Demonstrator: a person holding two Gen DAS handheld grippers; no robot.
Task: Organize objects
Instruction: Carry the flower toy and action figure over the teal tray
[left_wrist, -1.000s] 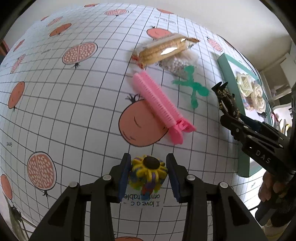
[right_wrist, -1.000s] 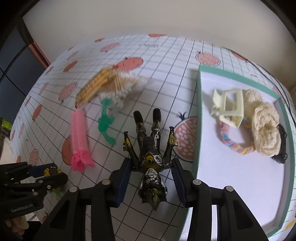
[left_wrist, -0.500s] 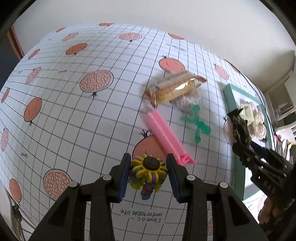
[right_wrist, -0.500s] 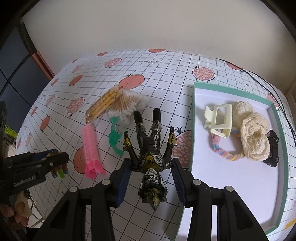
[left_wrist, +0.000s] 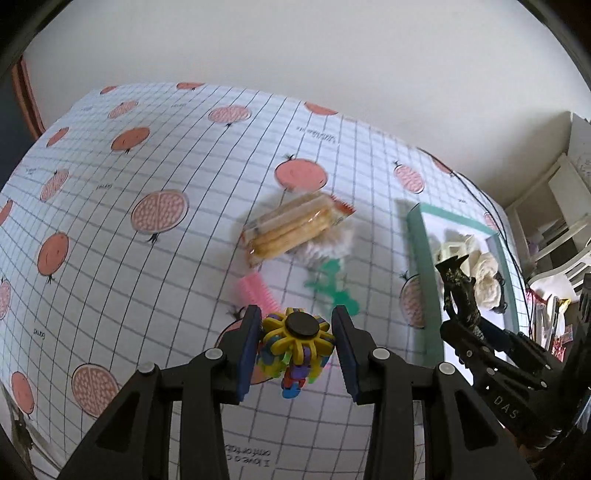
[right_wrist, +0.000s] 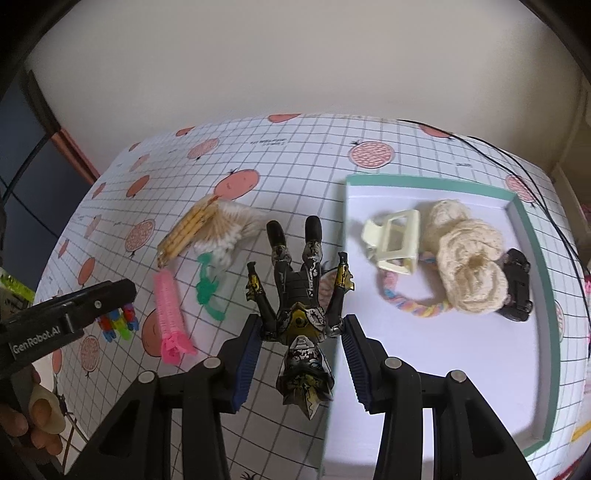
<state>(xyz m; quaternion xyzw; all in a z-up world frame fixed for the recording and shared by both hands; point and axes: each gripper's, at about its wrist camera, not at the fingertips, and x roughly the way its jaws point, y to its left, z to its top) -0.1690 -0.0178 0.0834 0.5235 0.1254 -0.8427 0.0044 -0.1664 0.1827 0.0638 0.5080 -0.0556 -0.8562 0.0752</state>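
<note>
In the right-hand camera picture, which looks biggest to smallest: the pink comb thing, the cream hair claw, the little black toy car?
1. pink hair roller, the longest.
2. cream hair claw clip, shorter but bulkier, so close to it.
3. black toy car, smallest, though partly hidden behind the cream scrunchie.

The table (right_wrist: 295, 155), covered in a grid-and-pomegranate cloth, carries a biscuit packet (right_wrist: 186, 229), cotton swabs (right_wrist: 236, 225), pink hair roller (right_wrist: 170, 310), green clip (right_wrist: 207, 291) and teal-rimmed tray (right_wrist: 424, 181).
</note>
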